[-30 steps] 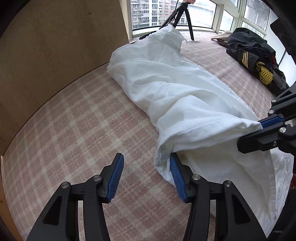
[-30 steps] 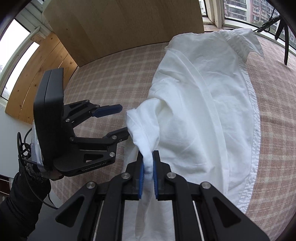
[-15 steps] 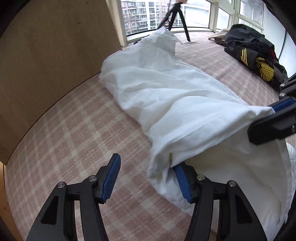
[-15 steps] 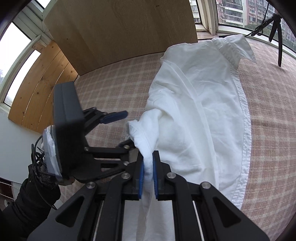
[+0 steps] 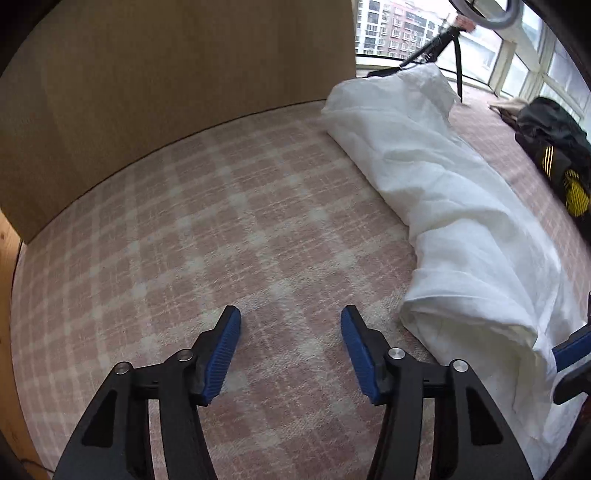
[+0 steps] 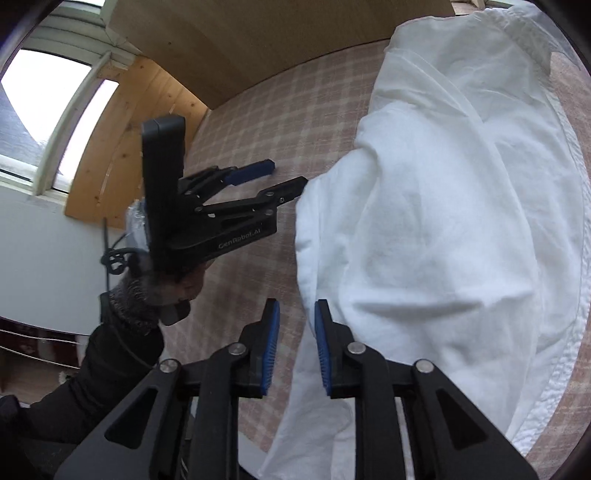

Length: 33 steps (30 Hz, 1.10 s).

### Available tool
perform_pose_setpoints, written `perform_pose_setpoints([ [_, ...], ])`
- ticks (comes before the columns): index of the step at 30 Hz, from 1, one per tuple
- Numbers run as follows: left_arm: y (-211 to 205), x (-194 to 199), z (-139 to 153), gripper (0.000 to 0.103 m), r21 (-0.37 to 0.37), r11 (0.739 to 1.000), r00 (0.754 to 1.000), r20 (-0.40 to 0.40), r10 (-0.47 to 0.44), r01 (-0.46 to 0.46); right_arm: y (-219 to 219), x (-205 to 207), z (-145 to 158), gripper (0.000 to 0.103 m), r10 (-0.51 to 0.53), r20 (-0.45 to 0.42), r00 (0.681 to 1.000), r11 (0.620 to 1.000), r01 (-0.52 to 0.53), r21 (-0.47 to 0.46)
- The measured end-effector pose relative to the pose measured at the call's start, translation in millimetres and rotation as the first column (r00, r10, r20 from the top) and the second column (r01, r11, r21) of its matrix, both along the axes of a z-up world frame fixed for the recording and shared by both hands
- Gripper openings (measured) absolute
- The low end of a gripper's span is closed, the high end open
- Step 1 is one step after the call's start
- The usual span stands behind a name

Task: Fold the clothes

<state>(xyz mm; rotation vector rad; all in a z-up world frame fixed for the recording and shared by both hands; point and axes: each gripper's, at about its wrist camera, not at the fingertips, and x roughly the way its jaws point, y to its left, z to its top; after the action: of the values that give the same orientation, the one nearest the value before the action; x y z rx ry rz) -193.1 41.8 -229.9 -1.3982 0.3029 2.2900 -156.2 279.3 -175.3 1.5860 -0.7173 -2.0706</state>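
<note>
Since the earlier frames the left gripper (image 5: 291, 325) has drawn sideways off the white shirt (image 5: 443, 206), and the right gripper (image 6: 295, 317) has released the fold it pinched.

Left wrist view: left jaws stand roughly half spread and are closing, with only the pink plaid cover (image 5: 221, 240) between the blue ribbed pads; nothing is held. The shirt lies to the right as a long crumpled roll running toward the windows (image 5: 399, 33), its near end a rounded, open fold. Fabric is thin, matte and creased. A dark garment with yellow markings (image 5: 554, 155) lies bunched on the cover at far right, apart from the shirt. A tripod (image 5: 443, 40) stands beyond the shirt's far end. A plain tan panel (image 5: 166, 74) borders the cover.

Right wrist view: right jaws are opening, narrow gap; the shirt's (image 6: 443, 221) left edge drapes beside and under the right pad, and the pads do not press it. A stitched hem curves along the shirt's right side. The left gripper (image 6: 284, 175), held in a gloved hand (image 6: 159, 291) with a black sleeve, sits with its lower finger just beside the shirt's edge.
</note>
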Motion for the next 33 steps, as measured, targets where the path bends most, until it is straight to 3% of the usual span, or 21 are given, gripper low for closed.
perform_pose_setpoints([
  [1, -6.5, 1.9, 6.6, 0.052, 0.033, 0.999, 1.0, -0.001, 0.003, -0.003, 10.8, 4.8, 4.6, 0.029, -0.019, -0.013, 1.0, 0.999, 0.018, -0.027],
  [4, -6.6, 17.0, 32.4, 0.054, 0.146, 0.984, 0.995, -0.045, -0.093, 0.099, 47.1, 0.4, 20.2, 0.03, -0.089, -0.068, 0.994, 0.995, 0.092, 0.046],
  [7, 22.0, 37.0, 43.8, 0.057, 0.118, 0.956, 0.96, -0.121, -0.254, 0.268, 71.7, -19.2, 29.4, 0.03, -0.115, -0.101, 0.988, 0.982, 0.128, 0.138],
  [10, 53.2, 47.3, 40.5, 0.057, 0.052, 0.923, 0.918, -0.137, -0.373, 0.382, 63.2, -51.6, 26.8, 0.03, -0.043, -0.119, 0.992, 0.948, 0.078, 0.309],
  [12, 66.7, 50.0, 36.4, 0.057, 0.032, 0.902, 0.896, -0.137, -0.422, 0.43, 48.0, -66.8, 16.4, 0.03, 0.028, -0.096, 0.995, 0.933, 0.008, 0.361],
  [15, 78.8, 42.6, 17.3, 0.056, 0.009, 0.893, 0.892, -0.057, -0.449, 0.45, 29.3, -72.9, 2.3, 0.03, 0.088, -0.06, 0.994, 0.931, -0.061, 0.361],
  [17, 75.5, 38.8, 8.8, 0.055, 0.024, 0.9, 0.9, -0.02, -0.435, 0.436, 23.4, -67.1, -3.5, 0.031, 0.1, -0.052, 0.994, 0.933, -0.075, 0.351],
  [20, 70.2, 35.9, 6.1, 0.055, 0.053, 0.904, 0.905, 0.0, -0.425, 0.424, 25.1, -58.6, -7.3, 0.031, 0.097, -0.039, 0.995, 0.938, -0.078, 0.337],
  [24, 72.8, 33.7, 3.0, 0.055, 0.03, 0.901, 0.901, 0.008, -0.433, 0.433, 35.4, -57.9, -3.8, 0.031, 0.055, -0.023, 0.998, 0.938, -0.044, 0.343],
  [29, 76.1, 34.6, 7.4, 0.055, 0.019, 0.89, 0.891, 0.001, -0.455, 0.455, 36.4, -76.0, 16.2, 0.031, 0.033, -0.036, 0.999, 0.921, -0.016, 0.39],
  [33, 71.4, 31.7, 12.1, 0.055, 0.032, 0.893, 0.893, -0.008, -0.45, 0.45, 45.6, -95.5, 55.0, 0.031, 0.031, -0.062, 0.998, 0.903, -0.001, 0.43],
])
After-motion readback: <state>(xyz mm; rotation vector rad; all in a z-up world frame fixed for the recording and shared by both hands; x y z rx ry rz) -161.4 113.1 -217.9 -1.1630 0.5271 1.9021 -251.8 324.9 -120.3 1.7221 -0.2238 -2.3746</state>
